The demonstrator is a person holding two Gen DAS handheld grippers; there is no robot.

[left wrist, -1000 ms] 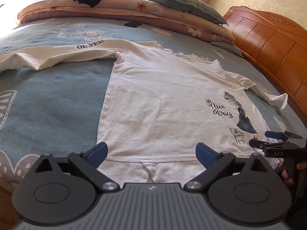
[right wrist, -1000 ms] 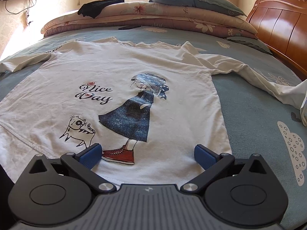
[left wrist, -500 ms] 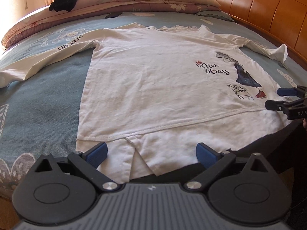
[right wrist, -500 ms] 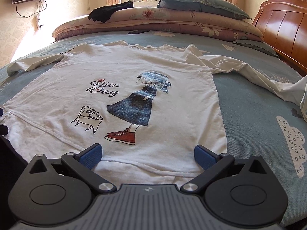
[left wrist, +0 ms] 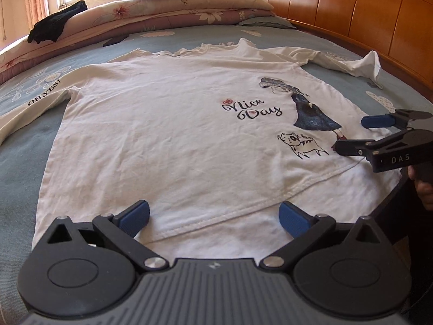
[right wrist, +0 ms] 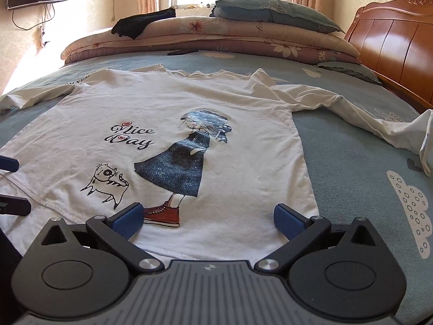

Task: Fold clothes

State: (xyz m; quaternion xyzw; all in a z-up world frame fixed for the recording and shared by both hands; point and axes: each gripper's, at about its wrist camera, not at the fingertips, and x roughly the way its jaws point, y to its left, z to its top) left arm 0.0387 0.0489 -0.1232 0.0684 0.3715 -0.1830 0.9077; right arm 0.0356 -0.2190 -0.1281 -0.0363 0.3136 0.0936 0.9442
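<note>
- Left wrist view: the left gripper point(left wrist: 213, 218) is held with its blue pads wide apart — nothing between them — just above the hem of the white long-sleeved shirt point(left wrist: 167, 124), which is spread flat, print up, on the blue bedspread point(left wrist: 24, 146). The right gripper point(left wrist: 349, 134) is seen at the right, fingers parted over the hem corner.
- Right wrist view: the right gripper point(right wrist: 207, 218) is likewise spread and empty over the shirt point(right wrist: 243, 140) hem, near the printed red shoe point(right wrist: 162, 214). One sleeve point(right wrist: 360, 116) is stretched toward the wooden headboard point(right wrist: 392, 46).
</note>
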